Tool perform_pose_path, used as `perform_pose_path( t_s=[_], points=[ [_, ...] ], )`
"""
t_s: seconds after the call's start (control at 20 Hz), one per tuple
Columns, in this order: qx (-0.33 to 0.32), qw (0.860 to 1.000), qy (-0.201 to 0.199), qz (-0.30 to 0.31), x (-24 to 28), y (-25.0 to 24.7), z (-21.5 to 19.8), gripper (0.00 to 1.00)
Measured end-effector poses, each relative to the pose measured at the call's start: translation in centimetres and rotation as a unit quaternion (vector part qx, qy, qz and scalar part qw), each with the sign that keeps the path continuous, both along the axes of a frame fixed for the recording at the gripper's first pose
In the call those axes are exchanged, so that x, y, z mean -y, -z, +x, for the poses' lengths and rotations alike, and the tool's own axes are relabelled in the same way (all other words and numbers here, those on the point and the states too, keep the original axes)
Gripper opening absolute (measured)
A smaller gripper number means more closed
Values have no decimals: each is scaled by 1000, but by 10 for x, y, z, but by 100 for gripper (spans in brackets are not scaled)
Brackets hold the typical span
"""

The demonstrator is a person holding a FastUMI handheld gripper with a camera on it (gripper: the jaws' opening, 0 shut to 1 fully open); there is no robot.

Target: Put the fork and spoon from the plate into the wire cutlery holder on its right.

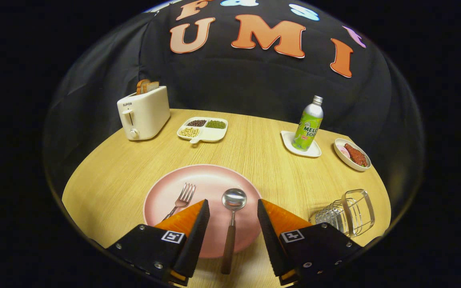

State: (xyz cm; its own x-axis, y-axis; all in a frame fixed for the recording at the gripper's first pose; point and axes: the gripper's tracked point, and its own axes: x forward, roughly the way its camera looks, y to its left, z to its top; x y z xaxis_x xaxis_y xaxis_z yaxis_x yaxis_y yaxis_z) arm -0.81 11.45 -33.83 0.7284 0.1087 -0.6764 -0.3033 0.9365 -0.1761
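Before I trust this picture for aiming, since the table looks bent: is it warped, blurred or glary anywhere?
Gripper view: fisheye bends the table edge; focus is sharp; glare sits on the spoon bowl lying between the open tongs and on the bottle; shadows are soft.

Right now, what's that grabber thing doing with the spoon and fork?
A person is holding a gripper over the pink plate. Its fingers are open, and the spoon lies between them, not touched yet. The fork lies on the plate just beside the left finger. Both are meant to go into the wire cutlery holder on the table, right of the plate. Nothing is in it yet.
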Motion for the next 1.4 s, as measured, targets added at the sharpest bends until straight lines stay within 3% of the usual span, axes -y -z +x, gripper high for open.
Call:
perform_pose_path(
  t_s=[0.1,0.35,0.6,0.65,0.75,0.9,1.4],
  points=[
    [-13,1000,-3,-2,-3,9,-3,67],
    [-41,999,12,-18,4,30,-6,40],
    [-59,998,24,-27,12,43,-7,26],
    [-57,998,28,-28,13,40,-7,15],
    [-64,997,33,-18,15,39,-7,6],
    [-64,997,39,9,11,26,-8,3],
    [-51,997,50,5,44,-39,-21,3]
  ],
)
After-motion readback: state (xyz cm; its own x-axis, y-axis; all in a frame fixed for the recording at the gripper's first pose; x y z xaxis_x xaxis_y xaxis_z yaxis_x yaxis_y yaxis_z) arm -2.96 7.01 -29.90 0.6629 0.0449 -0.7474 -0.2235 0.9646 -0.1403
